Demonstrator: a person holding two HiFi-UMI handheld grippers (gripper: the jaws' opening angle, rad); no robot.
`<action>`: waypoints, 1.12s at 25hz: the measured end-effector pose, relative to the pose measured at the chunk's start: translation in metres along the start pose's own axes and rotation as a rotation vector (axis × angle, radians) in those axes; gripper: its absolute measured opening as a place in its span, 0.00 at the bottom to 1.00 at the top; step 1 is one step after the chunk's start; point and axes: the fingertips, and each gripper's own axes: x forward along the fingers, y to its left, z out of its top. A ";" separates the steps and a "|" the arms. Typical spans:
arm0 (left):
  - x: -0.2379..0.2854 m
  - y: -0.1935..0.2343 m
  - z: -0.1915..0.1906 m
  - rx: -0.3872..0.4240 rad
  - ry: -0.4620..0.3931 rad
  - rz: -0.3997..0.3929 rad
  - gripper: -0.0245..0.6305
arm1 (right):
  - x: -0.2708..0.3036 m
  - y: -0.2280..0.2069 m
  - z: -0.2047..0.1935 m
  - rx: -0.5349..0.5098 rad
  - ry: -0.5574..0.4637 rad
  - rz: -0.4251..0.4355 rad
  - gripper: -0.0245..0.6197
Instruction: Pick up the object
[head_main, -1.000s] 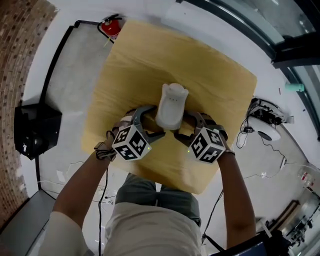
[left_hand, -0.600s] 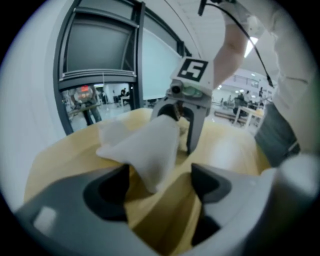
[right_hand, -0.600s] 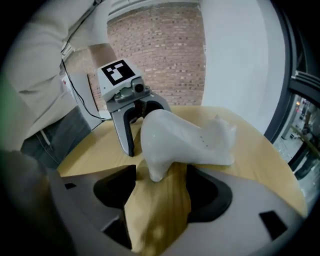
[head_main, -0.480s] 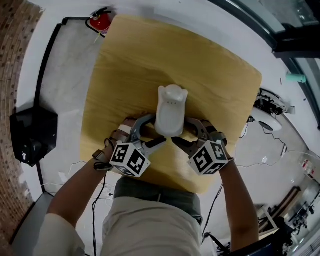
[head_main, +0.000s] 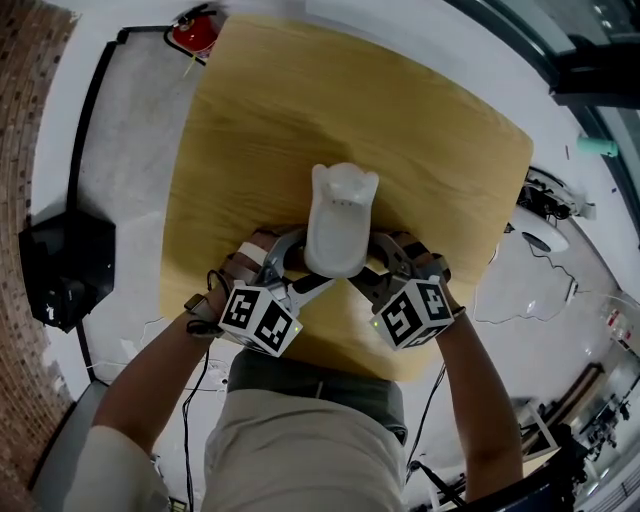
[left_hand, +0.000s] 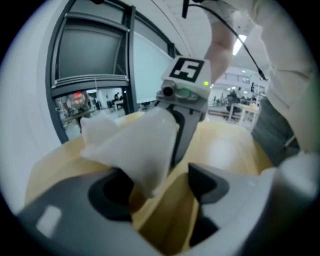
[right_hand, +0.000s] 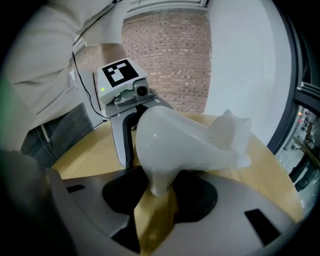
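Observation:
A white moulded plastic object (head_main: 340, 225) lies lengthwise on the wooden table (head_main: 300, 120), its narrow end toward me. My left gripper (head_main: 298, 262) reaches that end from the left. Its jaws are closing; a corner of the object (left_hand: 135, 145) rests against one pad while the other pad (left_hand: 207, 185) still stands apart. My right gripper (head_main: 378, 262) comes from the right, jaws closing, and both pads touch the object's narrow lower tip (right_hand: 159, 182). Each gripper shows in the other's view: the right gripper (left_hand: 187, 85), the left gripper (right_hand: 125, 85). Whether the object is off the table I cannot tell.
A red fire extinguisher (head_main: 190, 30) stands on the floor past the table's far left corner. A black box (head_main: 65, 270) sits on the floor at the left, by a brick wall. A white device with cables (head_main: 545, 225) lies on the floor at the right.
Both grippers have narrowed their jaws around the object's near end, the right one onto its tip. The hands have drawn slightly closer together.

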 end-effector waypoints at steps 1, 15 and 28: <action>0.001 0.000 0.000 0.002 -0.001 -0.002 0.56 | 0.000 0.000 -0.001 -0.002 0.000 0.002 0.30; -0.012 -0.006 0.003 0.042 0.040 -0.056 0.30 | -0.013 0.013 0.008 -0.046 0.052 -0.049 0.29; -0.036 -0.011 0.070 0.126 0.239 -0.074 0.29 | -0.081 0.016 0.033 0.043 0.122 -0.122 0.29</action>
